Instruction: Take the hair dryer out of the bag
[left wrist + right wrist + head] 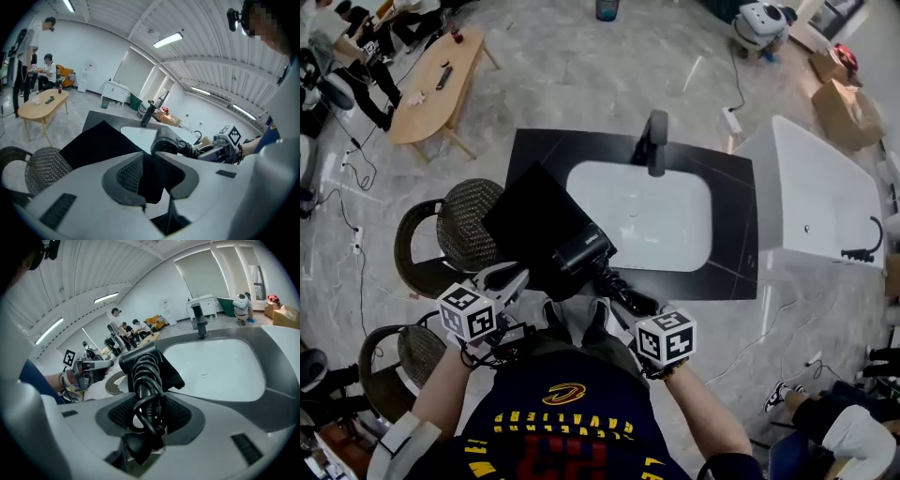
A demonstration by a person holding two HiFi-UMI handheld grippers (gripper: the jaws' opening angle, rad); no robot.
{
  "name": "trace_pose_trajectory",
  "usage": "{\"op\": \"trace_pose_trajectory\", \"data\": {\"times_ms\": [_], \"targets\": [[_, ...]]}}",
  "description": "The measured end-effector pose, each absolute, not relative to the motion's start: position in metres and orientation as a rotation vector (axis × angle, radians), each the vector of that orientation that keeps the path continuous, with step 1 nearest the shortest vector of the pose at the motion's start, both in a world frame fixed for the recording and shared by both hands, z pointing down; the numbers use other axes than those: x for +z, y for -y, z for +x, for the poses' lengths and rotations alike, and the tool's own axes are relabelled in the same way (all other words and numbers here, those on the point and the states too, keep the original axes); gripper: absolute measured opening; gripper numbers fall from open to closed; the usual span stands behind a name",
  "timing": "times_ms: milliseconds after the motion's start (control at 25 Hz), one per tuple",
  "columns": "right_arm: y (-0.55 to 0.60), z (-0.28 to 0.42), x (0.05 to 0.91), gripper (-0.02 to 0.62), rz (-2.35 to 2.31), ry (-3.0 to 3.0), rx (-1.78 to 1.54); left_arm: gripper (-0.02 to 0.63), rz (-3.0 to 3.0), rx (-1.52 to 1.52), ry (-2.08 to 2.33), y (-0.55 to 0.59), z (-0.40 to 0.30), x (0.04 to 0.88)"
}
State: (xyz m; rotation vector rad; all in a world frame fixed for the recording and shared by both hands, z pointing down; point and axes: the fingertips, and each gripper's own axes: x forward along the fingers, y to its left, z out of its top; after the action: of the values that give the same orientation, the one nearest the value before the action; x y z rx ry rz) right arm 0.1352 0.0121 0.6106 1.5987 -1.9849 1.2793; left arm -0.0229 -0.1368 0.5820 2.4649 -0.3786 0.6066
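Head view, left gripper (517, 279): pinching the near edge of the bag (532, 214), holding the black cloth up in front of the left end of the counter (733, 225), beside a woven chair (461, 225).
Head view, right gripper (621, 294): clamping on the handle of the hair dryer (581, 251), pointing toward the sink (675, 211).
Head view, hair dryer: hanging at the bag's lower right corner, touching the cloth, between the two grippers.
Left gripper view, jaws: standing narrow, pressing on a fold of the bag (101, 143) from both sides.
Left gripper view, hair dryer (166, 140): showing just right of the bag, the right gripper (194, 150) gripping behind it.
Right gripper view, jaws: clamping narrow on the handle, wound round with black cord (147, 385).
Right gripper view, hair dryer (140, 357): pointing away, bag cloth (172, 373) draping along its right side; not possible to tell whether any of the head is inside.
Right gripper view, background: left gripper (107, 365) showing at left, faucet (200, 323) standing behind the sink (220, 366).
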Motion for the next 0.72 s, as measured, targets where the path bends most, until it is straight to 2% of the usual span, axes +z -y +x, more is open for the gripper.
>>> {"op": "trace_pose_trajectory", "data": {"times_ms": [200, 720], "targets": [[0.055, 0.104, 0.639, 0.183, 1.584, 1.989, 1.327, 0.078, 2.440, 0.593, 0.447, 0.137, -0.052, 0.582], [0.189, 0.058, 0.679, 0.181, 1.498, 1.899, 1.171, 0.078, 2.369, 0.549, 0.631, 0.174, -0.129, 0.574]]}}
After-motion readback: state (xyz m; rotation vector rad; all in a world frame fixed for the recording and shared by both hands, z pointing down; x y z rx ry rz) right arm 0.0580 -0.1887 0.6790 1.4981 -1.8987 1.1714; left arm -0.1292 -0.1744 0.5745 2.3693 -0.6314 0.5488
